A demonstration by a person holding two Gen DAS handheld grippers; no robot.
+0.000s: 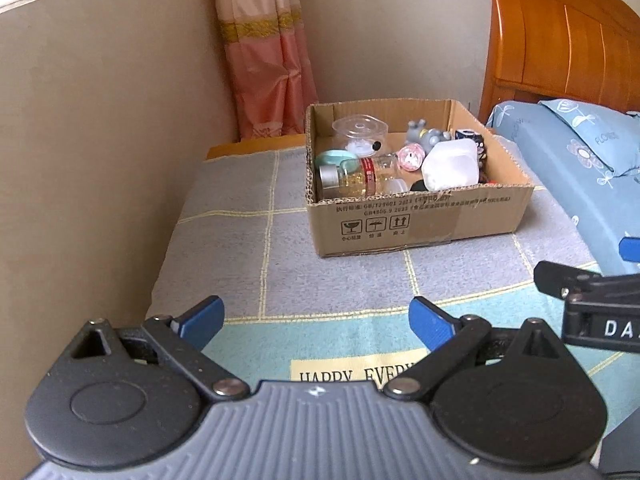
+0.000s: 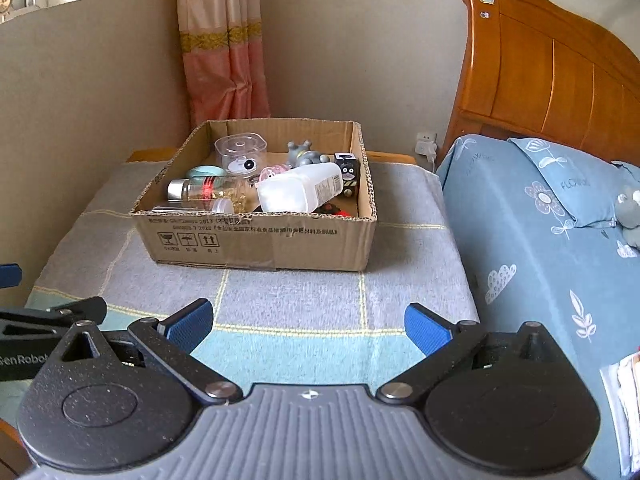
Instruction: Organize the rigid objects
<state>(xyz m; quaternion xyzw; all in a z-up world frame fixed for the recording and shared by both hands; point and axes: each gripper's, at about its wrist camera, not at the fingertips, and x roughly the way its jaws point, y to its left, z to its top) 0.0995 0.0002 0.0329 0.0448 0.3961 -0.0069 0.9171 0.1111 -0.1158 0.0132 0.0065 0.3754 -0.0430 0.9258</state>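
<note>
The box (image 2: pixel 256 236) sits on the far part of a grey checked cloth (image 2: pixel 288 296), well ahead of both our grippers. In it we see a clear tub (image 2: pixel 241 150) at the far left, a jar (image 2: pixel 208 192) lying on its side near the left wall, a white bottle (image 2: pixel 300 190) lying across the middle, a grey toy (image 2: pixel 306 154) at the far wall and a black cube (image 2: pixel 347 168) on the right. Our left gripper (image 1: pixel 316 320) and right gripper (image 2: pixel 308 326) both stand wide apart with nothing between the blue pads. A bed (image 2: pixel 540 220) lies to the right.
</note>
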